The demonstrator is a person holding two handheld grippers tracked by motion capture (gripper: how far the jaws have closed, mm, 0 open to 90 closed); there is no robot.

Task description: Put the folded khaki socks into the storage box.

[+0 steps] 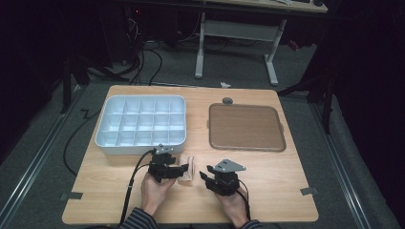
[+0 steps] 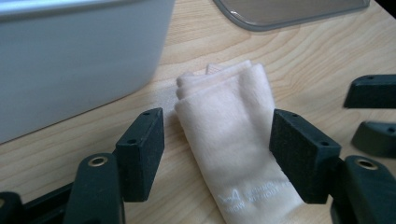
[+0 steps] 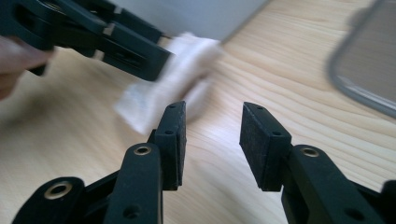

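My left claw (image 2: 217, 142) stood released, jaws straddling the folded cream cloth (image 2: 233, 140) lying on the worktop (image 1: 267, 191) just beside the white compartment tray (image 1: 141, 121). My right claw (image 3: 210, 140) sat released nearby, empty.

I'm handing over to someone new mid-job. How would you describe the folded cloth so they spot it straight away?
Start at the wooden table, then find the white compartmented plastic tray on its left half. Just in front of that tray's near right corner lies the small folded cream cloth, between the open jaws of the left hand-held gripper. It is the one soft, pale item; the brown flat tray nearby is rigid.
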